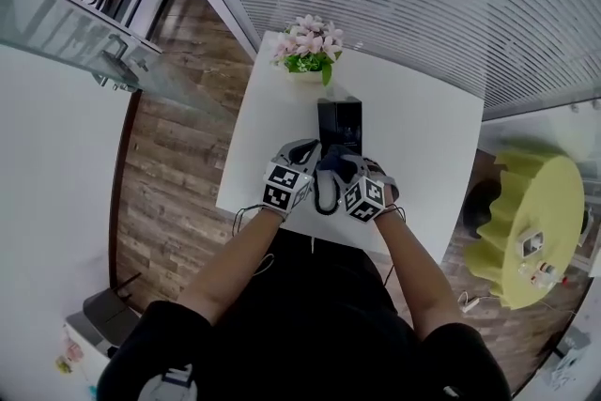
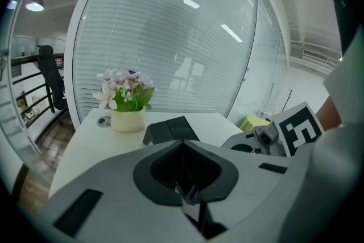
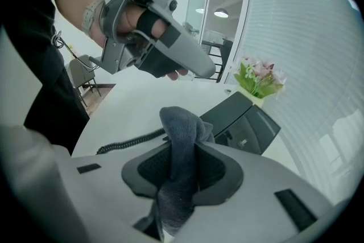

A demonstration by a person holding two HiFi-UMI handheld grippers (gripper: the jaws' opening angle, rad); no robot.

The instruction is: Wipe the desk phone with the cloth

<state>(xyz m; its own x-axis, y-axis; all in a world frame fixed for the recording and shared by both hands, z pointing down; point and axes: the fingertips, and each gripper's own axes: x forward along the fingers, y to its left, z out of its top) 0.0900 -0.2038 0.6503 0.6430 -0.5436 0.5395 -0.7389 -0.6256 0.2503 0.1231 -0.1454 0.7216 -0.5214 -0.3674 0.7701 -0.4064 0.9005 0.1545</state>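
The black desk phone (image 1: pixel 339 122) sits mid-table, its handset on the cradle (image 3: pixel 244 119) and its coiled cord (image 3: pixel 131 141) running toward the front edge. My right gripper (image 3: pixel 182 151) is shut on a grey cloth (image 3: pixel 181 128) that bunches up above the jaws, just short of the phone's near end. In the head view the cloth (image 1: pixel 331 166) shows dark between both grippers. My left gripper (image 2: pixel 183 148) is shut with nothing clearly in it, held above the table to the left of the right gripper (image 1: pixel 352 166), pointing at the phone (image 2: pixel 170 129).
A white pot of pink flowers (image 1: pixel 309 47) stands at the table's far edge behind the phone, with a round cable grommet (image 2: pixel 103 120) beside it. A glass wall with blinds lies beyond. A yellow-green round stool (image 1: pixel 526 221) stands on the floor to the right.
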